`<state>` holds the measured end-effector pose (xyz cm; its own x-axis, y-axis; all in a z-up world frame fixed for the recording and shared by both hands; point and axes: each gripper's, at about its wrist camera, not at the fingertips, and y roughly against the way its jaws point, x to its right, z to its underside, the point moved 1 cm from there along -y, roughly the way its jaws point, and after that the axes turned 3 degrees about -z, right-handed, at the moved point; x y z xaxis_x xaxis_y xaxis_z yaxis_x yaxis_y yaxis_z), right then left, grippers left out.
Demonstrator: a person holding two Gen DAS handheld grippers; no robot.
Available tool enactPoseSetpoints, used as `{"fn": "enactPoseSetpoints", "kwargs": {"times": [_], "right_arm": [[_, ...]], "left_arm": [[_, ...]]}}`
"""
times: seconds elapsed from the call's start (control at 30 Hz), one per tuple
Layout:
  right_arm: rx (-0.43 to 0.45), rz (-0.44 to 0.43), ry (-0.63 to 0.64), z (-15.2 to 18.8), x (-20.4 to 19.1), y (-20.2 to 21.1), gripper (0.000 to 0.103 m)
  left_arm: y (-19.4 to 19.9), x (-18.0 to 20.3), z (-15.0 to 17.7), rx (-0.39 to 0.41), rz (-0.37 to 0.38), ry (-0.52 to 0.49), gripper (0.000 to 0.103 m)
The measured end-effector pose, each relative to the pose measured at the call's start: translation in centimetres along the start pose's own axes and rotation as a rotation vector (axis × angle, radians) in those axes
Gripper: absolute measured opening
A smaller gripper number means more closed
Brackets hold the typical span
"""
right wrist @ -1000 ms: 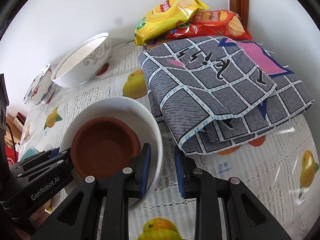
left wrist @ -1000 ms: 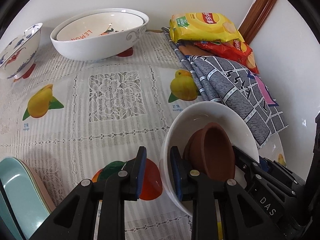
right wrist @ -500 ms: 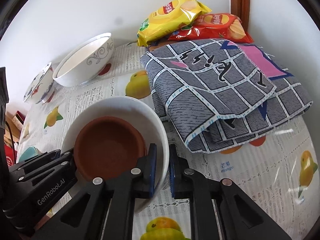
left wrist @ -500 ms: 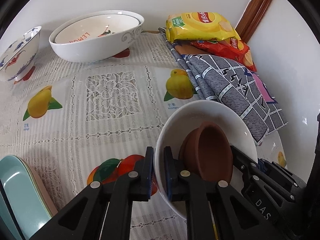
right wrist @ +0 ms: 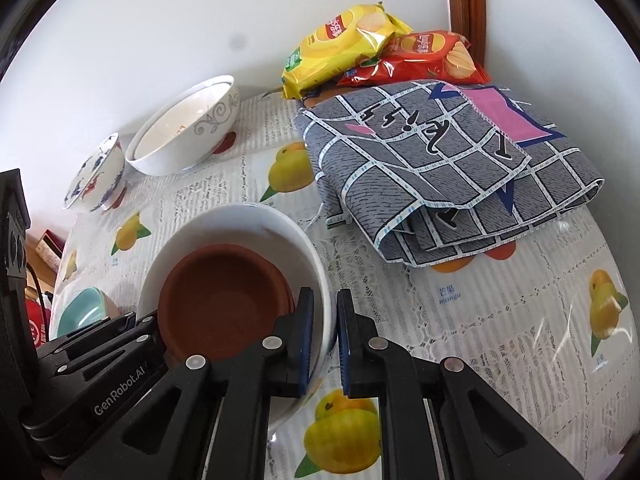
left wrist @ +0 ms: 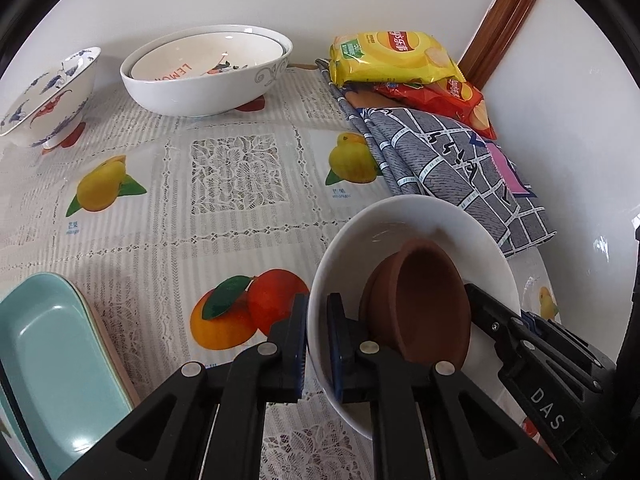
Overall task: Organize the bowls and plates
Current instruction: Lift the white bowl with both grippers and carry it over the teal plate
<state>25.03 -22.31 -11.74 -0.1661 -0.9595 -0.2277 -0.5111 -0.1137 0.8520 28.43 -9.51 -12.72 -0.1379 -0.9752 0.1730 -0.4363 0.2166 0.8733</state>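
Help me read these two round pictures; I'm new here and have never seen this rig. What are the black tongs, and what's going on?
The tongs are two hand-held grippers, each with a fisheye camera looking along its fingers. One picture comes from the left gripper, the other from the right gripper. Each is shut on an opposite rim of the plain white ceramic bowl, which holds a brown clay dish. On the fruit-print tablecloth lie a big white nested bowl pair, a blue-patterned bowl, a teal tray, a folded grey checked cloth and two crisp bags.
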Motion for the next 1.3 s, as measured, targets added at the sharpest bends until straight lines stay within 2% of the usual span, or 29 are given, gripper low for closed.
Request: {"fn": "enactPoseSetpoints", "kwargs": {"times": [0.53,1.3], "right_arm": [[0.064,-0.036,0.035,0.6,-4.2,4.9,0.011],[0.095,-0.081,0.094,1.6,-10.6,7.2,0.011]], "left_arm": [[6.3,-2.2,0.8,0.089,-0.016,0.024,0.010],[10.9,-7.7,2.3,0.154,-0.033,0.086,0.010]]}}
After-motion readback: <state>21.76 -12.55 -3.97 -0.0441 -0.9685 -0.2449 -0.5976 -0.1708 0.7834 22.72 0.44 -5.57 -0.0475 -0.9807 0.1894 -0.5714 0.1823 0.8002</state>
